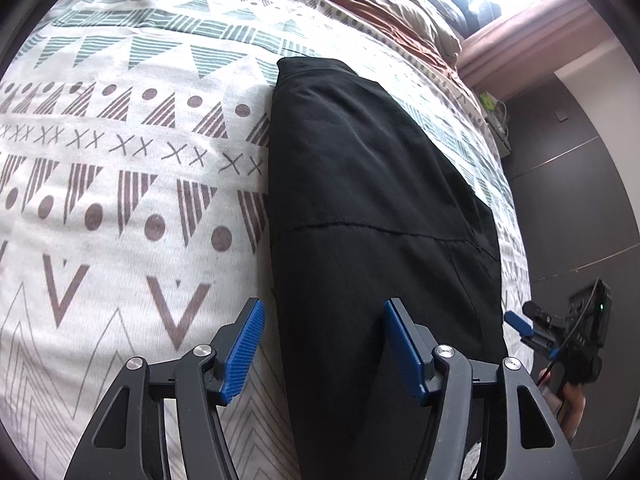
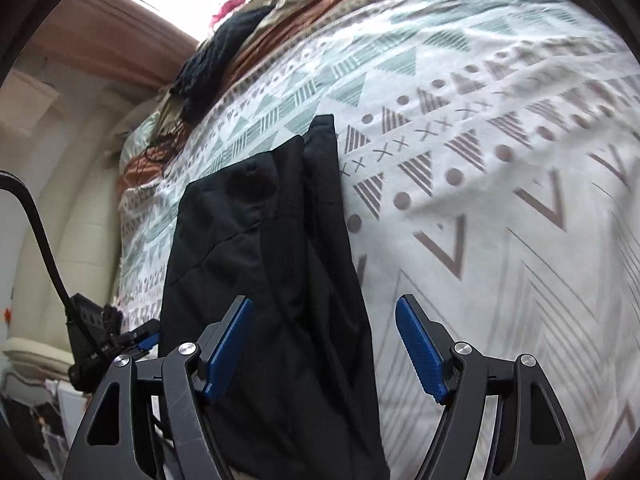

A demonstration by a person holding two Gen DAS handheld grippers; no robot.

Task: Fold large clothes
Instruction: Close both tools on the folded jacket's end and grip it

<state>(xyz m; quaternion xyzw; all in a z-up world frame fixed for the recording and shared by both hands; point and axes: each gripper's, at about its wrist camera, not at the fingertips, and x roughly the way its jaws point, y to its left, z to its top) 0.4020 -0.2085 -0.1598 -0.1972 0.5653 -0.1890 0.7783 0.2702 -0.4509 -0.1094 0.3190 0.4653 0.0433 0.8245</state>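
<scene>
Left wrist view: the left gripper has its jaws partly open with nothing gripped. The black garment lies as a long, narrow strip on the patterned bedspread, running away from the jaws toward the head of the bed. Its left edge passes just inside the left blue pad, so the cloth fills most of the gap between the jaws, though neither pad visibly presses on it. A seam crosses the cloth a little beyond the jaw tips. To the right of the jaws, past the garment's far edge, the right gripper shows with a hand under it.

Right wrist view: the right gripper's jaws stand wide apart and empty. The garment sits ahead of the left jaw and partly under it, with a second layer lapped lengthwise over the first (a ridge runs up the strip where the layers overlap). Bare bedspread lies beyond the right jaw. The left gripper shows off to the left of the jaws.

The lengthwise fold looks done: the garment is already narrow. By my judgement the strip is not yet folded across its length, so shortening it remains.
</scene>
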